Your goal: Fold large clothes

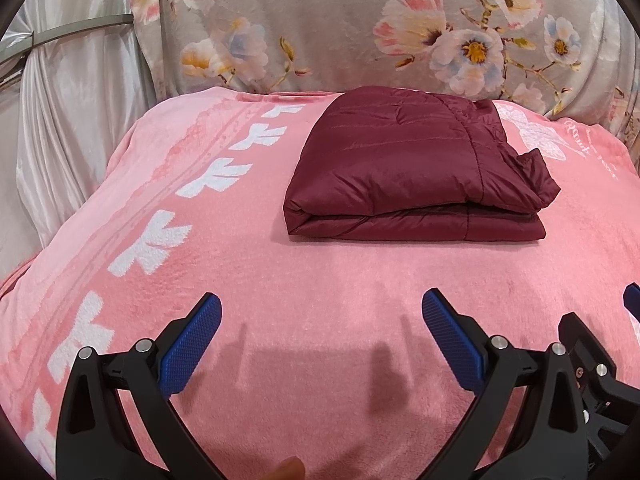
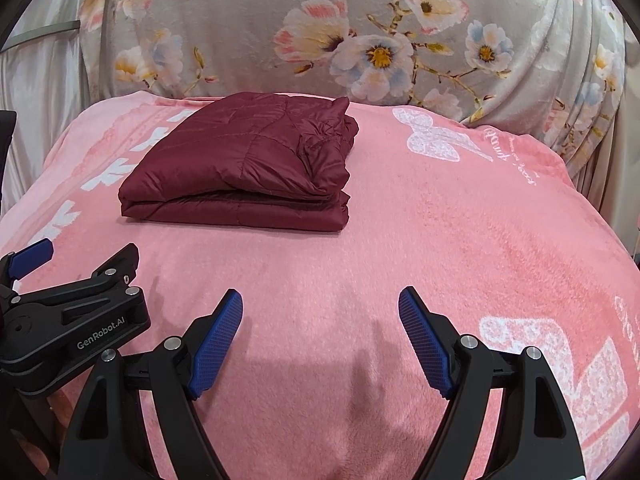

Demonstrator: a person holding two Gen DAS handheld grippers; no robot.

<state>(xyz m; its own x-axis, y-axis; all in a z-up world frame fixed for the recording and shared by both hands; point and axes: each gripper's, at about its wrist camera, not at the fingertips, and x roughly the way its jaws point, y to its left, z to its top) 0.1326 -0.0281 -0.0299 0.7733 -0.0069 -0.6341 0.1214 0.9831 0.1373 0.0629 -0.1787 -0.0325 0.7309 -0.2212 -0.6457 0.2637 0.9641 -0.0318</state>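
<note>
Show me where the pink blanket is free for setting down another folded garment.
Two bare patches on the pink blanket: the wide stretch right of the folded maroon jacket, toward the white bow print, and the strip between the jacket's near edge and both tongs. The far left is crowded: the jacket sits there, close to the floral cloth.

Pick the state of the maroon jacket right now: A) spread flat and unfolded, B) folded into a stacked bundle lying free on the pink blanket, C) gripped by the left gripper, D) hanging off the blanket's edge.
B: the maroon jacket lies in folded layers on the pink blanket, while the left gripper and right gripper are short of it, jaws open and empty.
</note>
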